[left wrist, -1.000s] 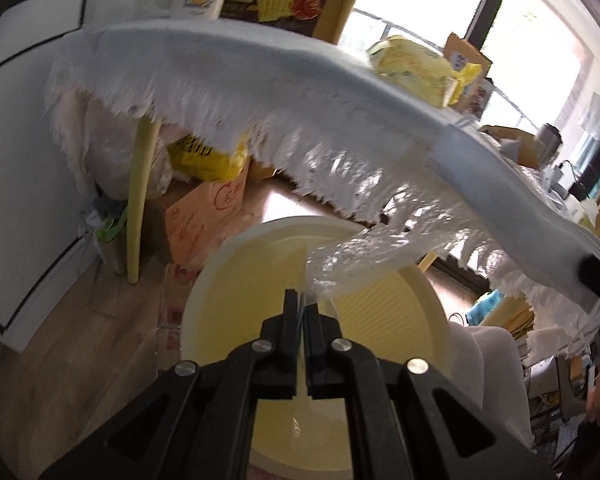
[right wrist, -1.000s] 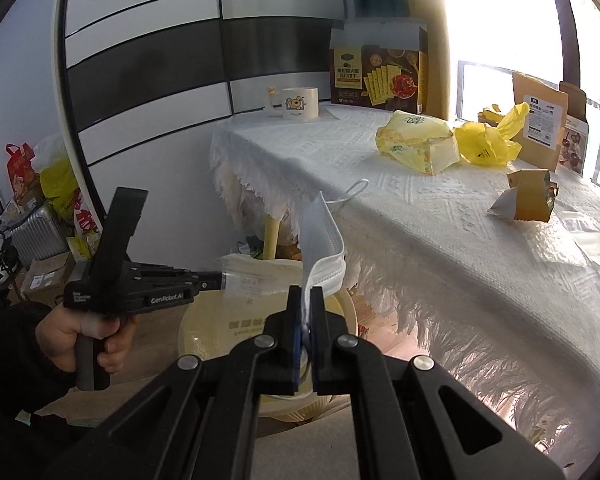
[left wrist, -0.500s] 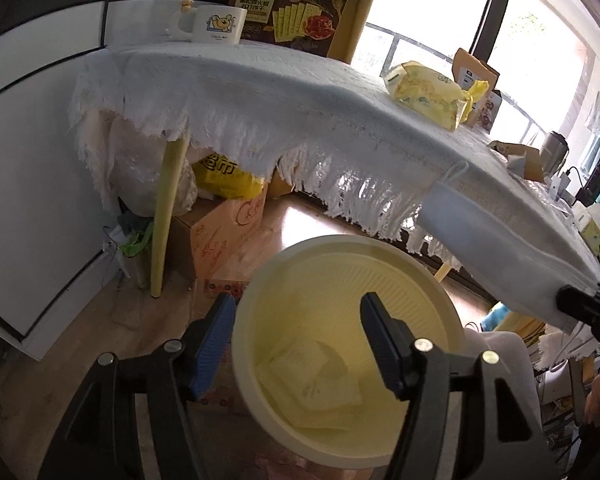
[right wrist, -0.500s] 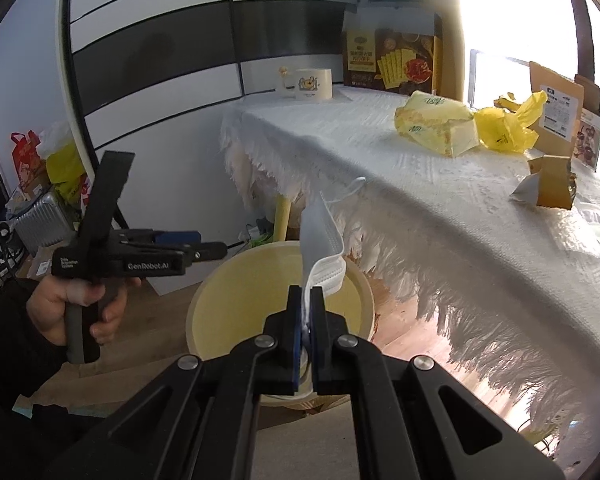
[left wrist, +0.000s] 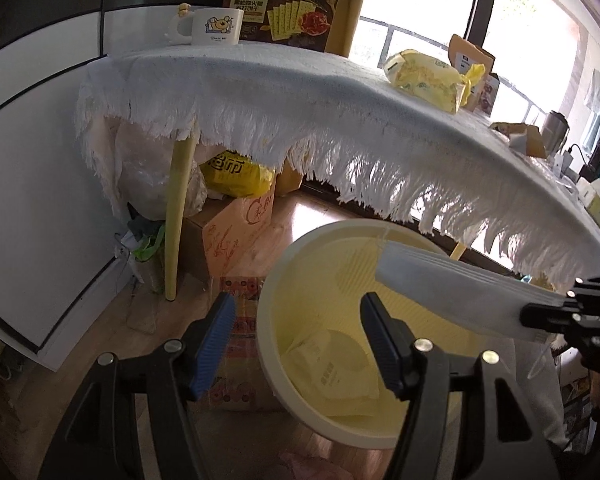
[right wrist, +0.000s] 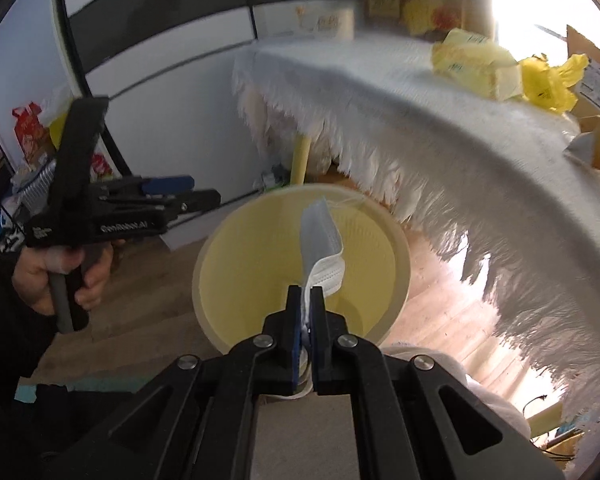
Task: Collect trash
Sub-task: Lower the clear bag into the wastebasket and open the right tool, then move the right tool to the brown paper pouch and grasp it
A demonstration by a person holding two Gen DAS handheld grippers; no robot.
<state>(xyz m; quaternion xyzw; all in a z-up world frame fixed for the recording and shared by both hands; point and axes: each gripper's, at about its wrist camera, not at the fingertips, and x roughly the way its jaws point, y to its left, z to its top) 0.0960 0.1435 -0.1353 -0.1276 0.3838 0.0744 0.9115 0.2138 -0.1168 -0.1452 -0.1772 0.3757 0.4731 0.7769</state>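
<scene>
So, face mask [right wrist: 321, 236] dangling right over the yellow bin [right wrist: 396, 240].
Right gripper [right wrist: 307, 300] is pinching the mask by one end above the rim. Left gripper [left wrist: 296, 320] has just spread wide with nothing between its fingers; a clear wrapper [left wrist: 332, 372] lies in the bin's bottom.

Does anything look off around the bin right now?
Nothing stands out. The bin stands upright with a wrapper lying inside, and the face mask, pinched in the right gripper, hangs over its opening. Nothing is spilled beside it.
</scene>
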